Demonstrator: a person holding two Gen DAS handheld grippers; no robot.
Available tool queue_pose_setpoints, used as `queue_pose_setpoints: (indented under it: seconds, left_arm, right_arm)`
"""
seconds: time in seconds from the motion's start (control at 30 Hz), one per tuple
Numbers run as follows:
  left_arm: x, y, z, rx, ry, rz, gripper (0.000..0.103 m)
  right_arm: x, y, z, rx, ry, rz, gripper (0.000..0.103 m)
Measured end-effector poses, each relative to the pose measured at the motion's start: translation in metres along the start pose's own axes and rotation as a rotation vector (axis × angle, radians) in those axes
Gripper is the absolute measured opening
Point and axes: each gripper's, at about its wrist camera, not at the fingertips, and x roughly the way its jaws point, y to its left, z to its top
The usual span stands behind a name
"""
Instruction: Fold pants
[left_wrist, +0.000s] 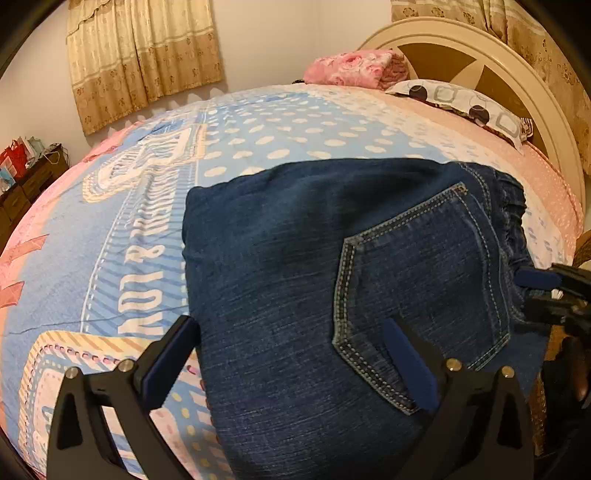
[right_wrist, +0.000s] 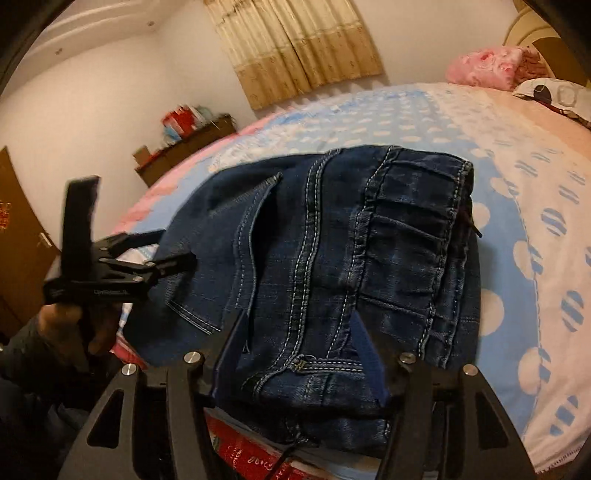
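Observation:
Dark blue jeans (left_wrist: 314, 258) lie folded into a thick packet on the bedspread (left_wrist: 147, 221), back pocket (left_wrist: 417, 295) facing up. My left gripper (left_wrist: 288, 325) stands wide open over the packet's near left part, one finger off the denim's left edge, the other on the pocket. In the right wrist view the jeans (right_wrist: 332, 240) show their gathered waistband (right_wrist: 417, 229). My right gripper (right_wrist: 299, 317) is open, its fingers straddling the near waistband corner without pinching it. A hand holds the left gripper (right_wrist: 136, 221) at the left of that view.
The bed carries a pink folded blanket (left_wrist: 354, 68) and a spotted pillow (left_wrist: 461, 103) by the headboard (left_wrist: 480, 51). A dark dresser (right_wrist: 184, 151) with bags stands along the wall under a curtain (right_wrist: 295, 48). A red patterned item (right_wrist: 240, 450) lies below the bed edge.

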Motion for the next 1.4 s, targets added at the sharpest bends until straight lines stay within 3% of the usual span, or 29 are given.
queue_pose_setpoints:
  seconds: [0.07,0.1,0.2,0.27,0.4,0.6,0.77,1.1,1.27,1.37,1.4]
  left_arm:
    - [-0.005,0.006,0.001,-0.001,-0.004,0.014,0.103]
    - [-0.009,0.011,0.001,-0.005,-0.017,0.026,0.103]
    - [-0.013,0.029,0.003,-0.031,-0.032,0.048,0.103]
    - [-0.007,0.038,0.004,-0.060,-0.013,0.035,0.103]
    - [0.002,0.042,0.001,-0.083,0.003,0.008,0.103]
    - [0.017,0.050,0.002,-0.155,0.023,-0.070,0.103]
    - [0.028,0.041,0.008,-0.160,0.020,-0.112,0.103]
    - [0.033,0.037,0.016,-0.131,0.068,-0.138,0.103]
    - [0.036,0.033,0.017,-0.124,0.053,-0.130,0.103]
    - [0.040,0.027,0.022,-0.113,0.059,-0.121,0.103]
    - [0.041,0.027,0.023,-0.113,0.063,-0.124,0.103]
  right_arm:
    - [-0.008,0.000,0.003,-0.003,-0.002,0.018,0.060]
    - [-0.021,-0.002,0.005,-0.007,-0.043,0.018,0.060]
    - [-0.042,-0.021,0.010,0.042,-0.140,-0.029,0.072]
    - [-0.049,-0.038,0.012,0.089,-0.161,-0.052,0.073]
    - [-0.039,-0.064,0.012,0.174,-0.137,-0.089,0.074]
    - [-0.016,-0.095,0.005,0.285,-0.084,-0.008,0.074]
    - [-0.011,-0.094,0.004,0.302,-0.111,0.090,0.079]
    - [-0.002,-0.078,0.010,0.238,-0.107,0.061,0.081]
    - [-0.006,-0.094,0.009,0.276,-0.112,0.063,0.066]
    - [-0.002,-0.092,0.012,0.287,-0.133,0.054,0.067]
    - [0.001,-0.086,0.013,0.262,-0.129,0.040,0.073]
